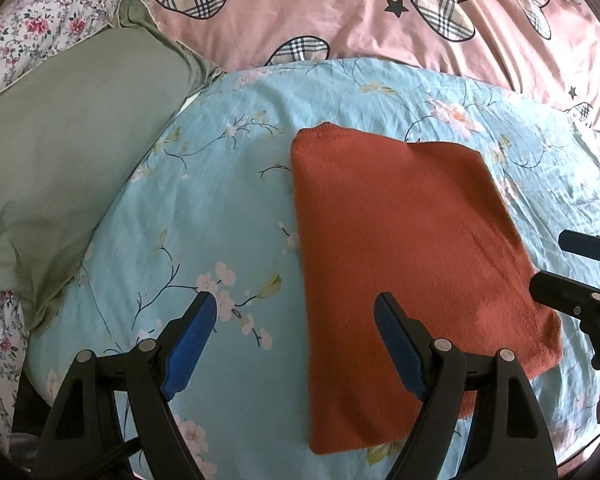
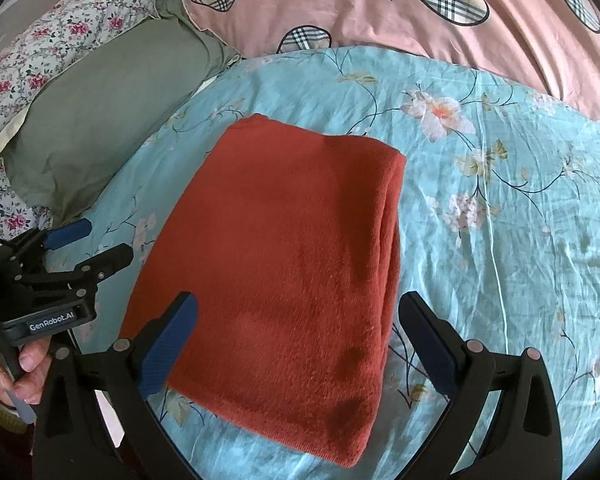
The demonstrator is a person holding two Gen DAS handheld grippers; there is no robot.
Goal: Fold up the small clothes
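A rust-red knitted garment (image 1: 404, 248) lies folded into a neat rectangle on the light blue floral bedspread (image 1: 204, 216); it also shows in the right wrist view (image 2: 284, 264), with its folded layers along the right side. My left gripper (image 1: 296, 312) is open and empty, hovering over the garment's near left edge. My right gripper (image 2: 300, 316) is open and empty, above the garment's near end. Each gripper shows in the other's view: the right gripper (image 1: 556, 264) by the garment's right edge, the left gripper (image 2: 100, 240) by its left edge.
A green pillow (image 1: 68, 184) lies to the left, partly on the bedspread. A pink quilt with plaid hearts (image 1: 360, 20) lies behind. A white sheet with red flowers (image 2: 40, 52) is at the far left. The bedspread (image 2: 500, 240) extends right of the garment.
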